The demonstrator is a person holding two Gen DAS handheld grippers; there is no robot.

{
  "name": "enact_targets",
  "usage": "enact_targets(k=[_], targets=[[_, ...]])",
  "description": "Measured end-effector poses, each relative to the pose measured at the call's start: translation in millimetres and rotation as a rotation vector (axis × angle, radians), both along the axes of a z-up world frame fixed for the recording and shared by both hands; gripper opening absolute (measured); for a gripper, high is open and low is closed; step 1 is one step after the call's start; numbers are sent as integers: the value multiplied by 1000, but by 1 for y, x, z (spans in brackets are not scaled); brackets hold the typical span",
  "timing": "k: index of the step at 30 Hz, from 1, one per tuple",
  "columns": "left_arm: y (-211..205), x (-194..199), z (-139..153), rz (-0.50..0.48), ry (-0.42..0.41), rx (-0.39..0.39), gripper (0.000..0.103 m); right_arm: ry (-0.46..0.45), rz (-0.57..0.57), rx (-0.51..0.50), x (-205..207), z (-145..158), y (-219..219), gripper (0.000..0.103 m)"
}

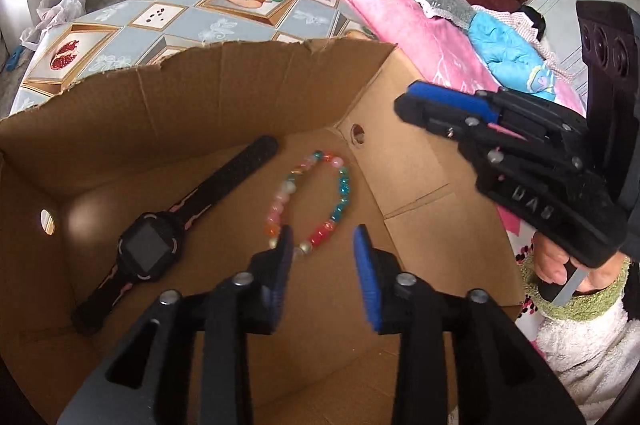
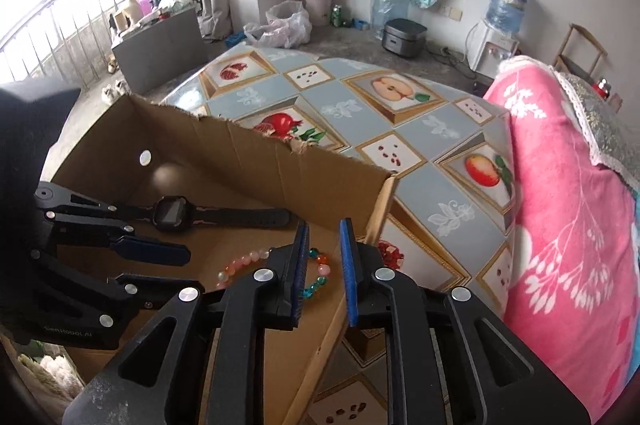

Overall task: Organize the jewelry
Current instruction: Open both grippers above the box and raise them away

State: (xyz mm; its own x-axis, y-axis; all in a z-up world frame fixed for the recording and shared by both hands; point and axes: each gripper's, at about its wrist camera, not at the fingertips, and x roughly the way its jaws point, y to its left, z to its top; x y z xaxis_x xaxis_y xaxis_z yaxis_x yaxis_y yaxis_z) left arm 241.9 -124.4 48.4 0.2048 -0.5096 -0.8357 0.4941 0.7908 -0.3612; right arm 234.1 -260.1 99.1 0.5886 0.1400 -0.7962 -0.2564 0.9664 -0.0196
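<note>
Hovering with jaws spread and empty over the bead bracelet (image 1: 310,201) in the cardboard box (image 1: 160,113), left gripper (image 1: 322,253) and right gripper (image 2: 324,249) risk colliding if both descend

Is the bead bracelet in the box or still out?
In. The bracelet lies flat on the floor of the cardboard box, beside the watch, with no gripper holding it.

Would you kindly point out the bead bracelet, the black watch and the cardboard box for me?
bead bracelet (image 1: 340,201): left wrist view, on its blue beads.
black watch (image 1: 146,245): left wrist view, on its square screen.
cardboard box (image 1: 224,93): left wrist view, on the inside of its far wall.
</note>
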Motion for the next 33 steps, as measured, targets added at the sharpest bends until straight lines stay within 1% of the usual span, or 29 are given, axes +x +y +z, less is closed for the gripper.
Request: enact_targets(k=[1,4,7,9,10,12,13,15,17,18,20,22,24,27,29,31,32,33], targets=[[1,0,0,11,-11,0,37,-14,-13,21,-5,5,-5,19],[6,-5,7,38,-57,-6,37,-55,-63,49,-22,18,-15,25],[15,-15,20,52,-121,-26,38,-122,-110,86,-50,36,-23,36],[28,-27,32,76,-189,-46,44,-166,-134,120,-72,48,-27,47],[34,-32,37,88,-219,-53,48,-185,-146,138,-83,53,-29,49],[50,-46,47,123,-280,-67,50,-211,-161,175,-104,61,-32,56],[59,-54,52,143,-306,-74,53,-218,-168,191,-112,63,-32,58],[82,-75,60,183,-351,-91,56,-220,-182,239,-131,63,-34,64],[108,-98,66,226,-400,-105,64,-199,-204,283,-144,57,-36,67],[119,-108,68,255,-420,-105,66,-186,-214,304,-148,53,-37,70],[139,-122,67,306,-439,-104,70,-152,-236,362,-153,42,-40,70],[159,-130,62,353,-432,-127,72,-106,-267,432,-151,27,-45,70],[171,-129,52,385,-389,-155,74,-53,-289,498,-141,12,-49,70],[179,-111,31,438,-300,-175,74,9,-302,504,-122,-7,-46,70],[179,-102,21,444,-259,-205,74,62,-287,515,-108,-18,-42,70],[176,-93,15,464,-211,-227,74,94,-255,538,-102,-24,-38,70],[174,-92,17,477,-212,-226,74,96,-233,554,-101,-23,-36,68],[172,-92,18,484,-211,-218,74,97,-210,565,-101,-22,-34,68]])
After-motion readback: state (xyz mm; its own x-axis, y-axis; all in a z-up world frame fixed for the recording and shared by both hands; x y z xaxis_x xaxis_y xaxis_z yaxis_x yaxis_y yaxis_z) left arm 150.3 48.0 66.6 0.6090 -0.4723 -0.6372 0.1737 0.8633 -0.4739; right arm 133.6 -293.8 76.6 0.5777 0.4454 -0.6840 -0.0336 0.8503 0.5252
